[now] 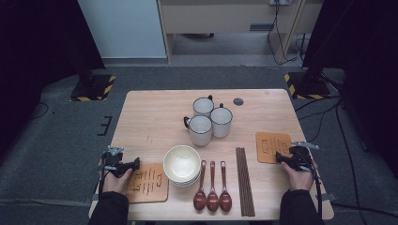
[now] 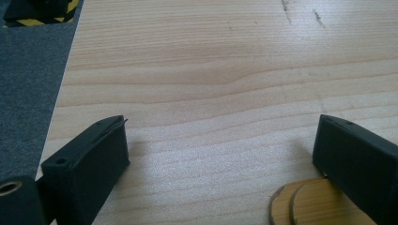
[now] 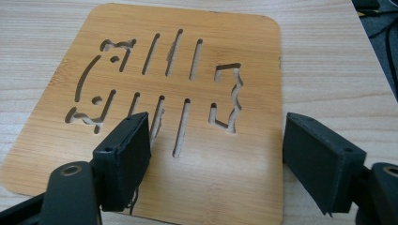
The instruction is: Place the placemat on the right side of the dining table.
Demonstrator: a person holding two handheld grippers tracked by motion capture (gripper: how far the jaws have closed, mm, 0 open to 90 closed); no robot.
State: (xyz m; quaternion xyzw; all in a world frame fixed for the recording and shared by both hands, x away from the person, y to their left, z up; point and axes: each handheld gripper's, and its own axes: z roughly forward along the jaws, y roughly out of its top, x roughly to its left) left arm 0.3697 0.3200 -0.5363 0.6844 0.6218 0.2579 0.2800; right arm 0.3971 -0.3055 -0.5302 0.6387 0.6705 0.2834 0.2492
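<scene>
My left gripper (image 1: 133,164) (image 2: 220,126) rests at the table's near left edge, jaws open over bare wood. A bamboo mat (image 1: 148,183) (image 2: 319,206) lies just beside its right jaw, and its rounded corner looks like two layers. My right gripper (image 1: 282,157) (image 3: 216,124) hovers open over the near part of a second bamboo mat (image 1: 270,145) (image 3: 244,42) with slot cut-outs, nothing pinched between its jaws. A hand holds each gripper from the near edge.
On the wooden table (image 1: 155,117) stand three white mugs (image 1: 200,130) at the middle back, a stack of cream bowls (image 1: 182,164), three brown spoons (image 1: 212,187) and dark chopsticks (image 1: 244,180). Grey carpet surrounds the table.
</scene>
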